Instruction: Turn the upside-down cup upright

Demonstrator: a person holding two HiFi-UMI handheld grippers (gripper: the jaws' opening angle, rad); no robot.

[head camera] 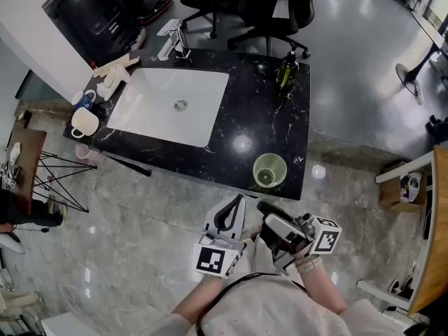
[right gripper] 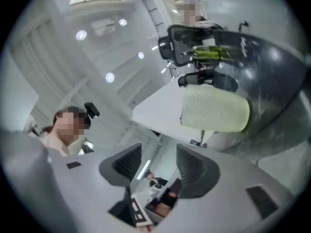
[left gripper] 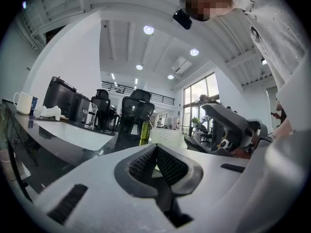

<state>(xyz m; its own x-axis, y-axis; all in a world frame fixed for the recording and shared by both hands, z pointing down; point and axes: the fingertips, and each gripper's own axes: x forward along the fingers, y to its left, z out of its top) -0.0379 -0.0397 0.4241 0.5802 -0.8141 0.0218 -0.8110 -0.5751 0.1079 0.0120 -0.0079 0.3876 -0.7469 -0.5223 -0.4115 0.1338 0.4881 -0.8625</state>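
Note:
A pale green textured cup (head camera: 269, 170) stands mouth-up near the front right edge of the black stone counter (head camera: 259, 110); I can see down into it. It shows sideways in the right gripper view as the cup (right gripper: 214, 108), beyond the jaws and apart from them. My right gripper (head camera: 266, 207) is off the counter's front edge, open, with nothing between its fingers (right gripper: 158, 154). My left gripper (head camera: 235, 203) is beside it, shut and empty (left gripper: 155, 148). The cup (left gripper: 166, 135) peeks over its tips.
A white sink basin (head camera: 171, 103) with a faucet (head camera: 175, 44) fills the counter's left half. A green bottle (head camera: 285, 70) stands at the back right and white mugs (head camera: 84, 121) at the far left. Office chairs (head camera: 269, 9) sit behind the counter.

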